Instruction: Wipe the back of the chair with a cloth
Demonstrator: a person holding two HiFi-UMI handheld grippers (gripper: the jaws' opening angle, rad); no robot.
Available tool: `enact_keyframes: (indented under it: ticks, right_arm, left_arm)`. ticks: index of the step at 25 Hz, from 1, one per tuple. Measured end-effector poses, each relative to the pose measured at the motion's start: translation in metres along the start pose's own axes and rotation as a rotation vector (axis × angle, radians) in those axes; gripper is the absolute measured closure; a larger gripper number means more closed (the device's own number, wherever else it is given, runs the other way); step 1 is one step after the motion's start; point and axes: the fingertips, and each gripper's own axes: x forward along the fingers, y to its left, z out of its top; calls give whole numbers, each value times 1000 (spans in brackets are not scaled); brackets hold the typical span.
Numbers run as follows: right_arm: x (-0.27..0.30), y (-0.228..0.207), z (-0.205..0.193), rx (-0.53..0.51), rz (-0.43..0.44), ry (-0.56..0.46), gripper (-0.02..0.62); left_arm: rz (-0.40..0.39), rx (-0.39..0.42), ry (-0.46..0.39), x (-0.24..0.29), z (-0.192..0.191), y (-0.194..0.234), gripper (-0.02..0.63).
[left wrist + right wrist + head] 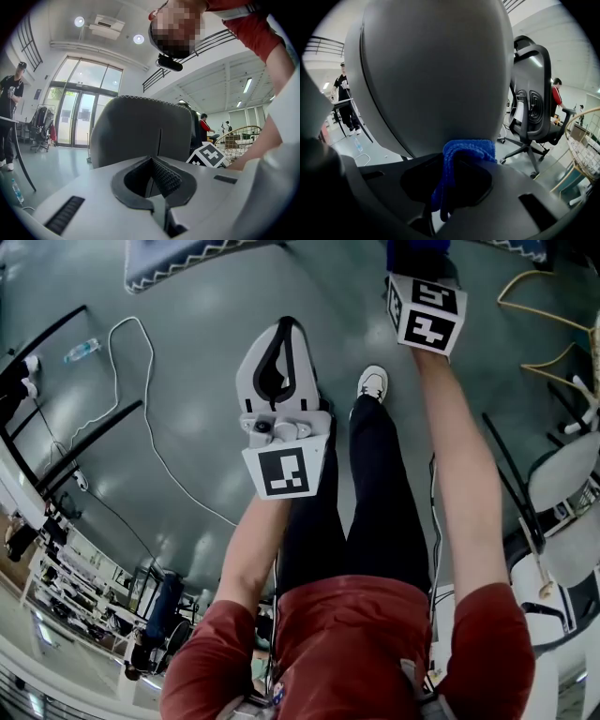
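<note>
The chair back [436, 70] is a smooth grey shell that fills the right gripper view; in the left gripper view the chair back [140, 129] stands just ahead. Only its zigzag-stitched edge [178, 261] shows in the head view, at the top. My right gripper [461, 161] is shut on a blue cloth [466, 150], whose folded end presses against the shell. In the head view the cloth [417, 254] peeks out above the right gripper's marker cube [427, 313]. My left gripper [152, 164] is shut and holds nothing; the left gripper [279, 334] hangs short of the chair.
A black office chair [532, 103] stands to the right behind the grey one. A white cable [141, 409], a water bottle [82, 350] and black table legs [56, 427] are on the floor at left. Wire-frame chairs [544, 315] stand right. A person [9, 108] stands far left.
</note>
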Motion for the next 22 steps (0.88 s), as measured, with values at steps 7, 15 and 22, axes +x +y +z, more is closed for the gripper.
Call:
enact_keyframes:
  ticks: [7,15,22]
  right_arm:
    - [-61,14,55,-16,33,-28,534]
    - [-129,33,114,-8,74,-43,534]
    - [-177,43,147,-42,100,-82,534]
  left_arm:
    - [4,1,-5,-9,60,2,592]
    - [-55,48,-21,-24,131,-6,592]
    - [-31,38,-25,-42,178,-18,592]
